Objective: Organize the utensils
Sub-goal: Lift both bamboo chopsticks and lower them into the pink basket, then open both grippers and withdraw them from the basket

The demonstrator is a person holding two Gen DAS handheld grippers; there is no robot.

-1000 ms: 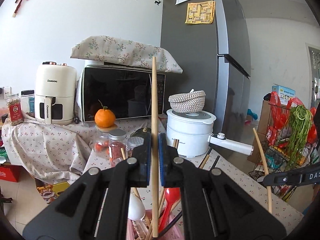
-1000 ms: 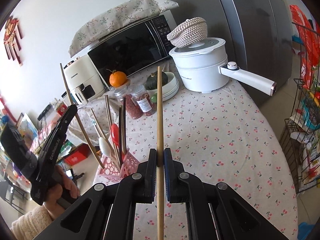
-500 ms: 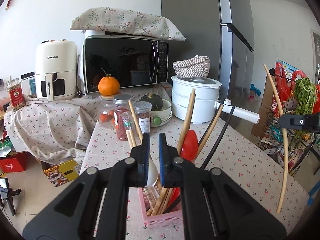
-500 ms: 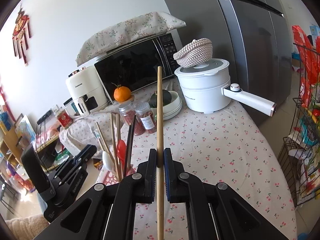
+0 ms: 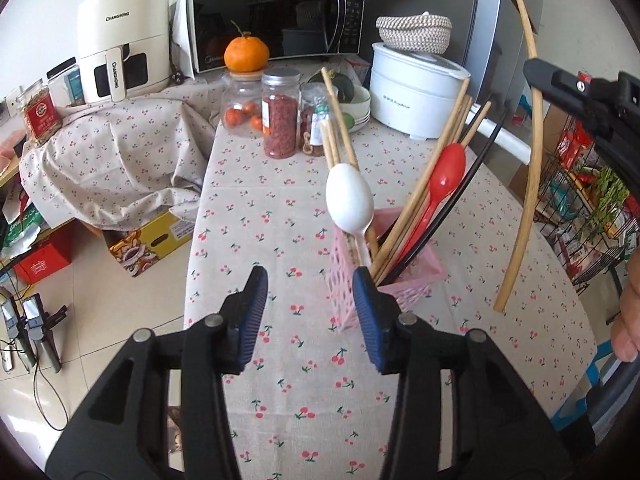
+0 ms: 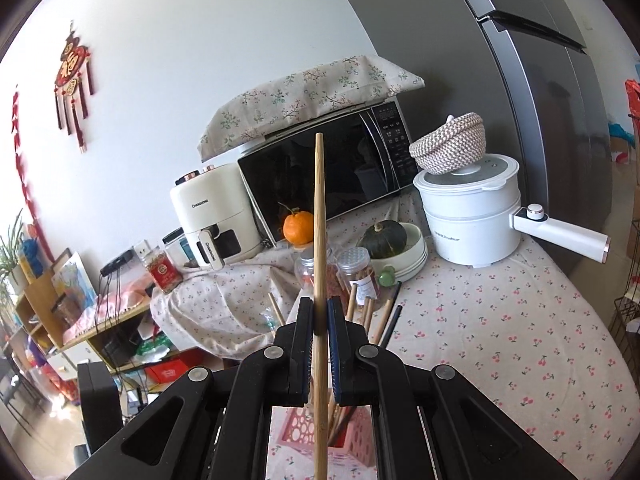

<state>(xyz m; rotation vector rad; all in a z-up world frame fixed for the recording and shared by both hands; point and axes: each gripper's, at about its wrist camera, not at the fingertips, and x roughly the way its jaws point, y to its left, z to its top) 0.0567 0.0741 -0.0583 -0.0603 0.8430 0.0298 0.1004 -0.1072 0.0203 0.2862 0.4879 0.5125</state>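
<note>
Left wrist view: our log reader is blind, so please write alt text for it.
The open left gripper hovers empty over a cherry-print tablecloth, beside a pink holder of chopsticks and a white spoon and red spoon. At right, the right gripper holds one wooden chopstick above the table.

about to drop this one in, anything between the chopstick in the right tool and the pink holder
Nothing separate blocks it. The chopstick in the right tool hangs above the pink holder; only the utensils already standing inside, like the white spoon and red spoon, crowd the opening.
</note>
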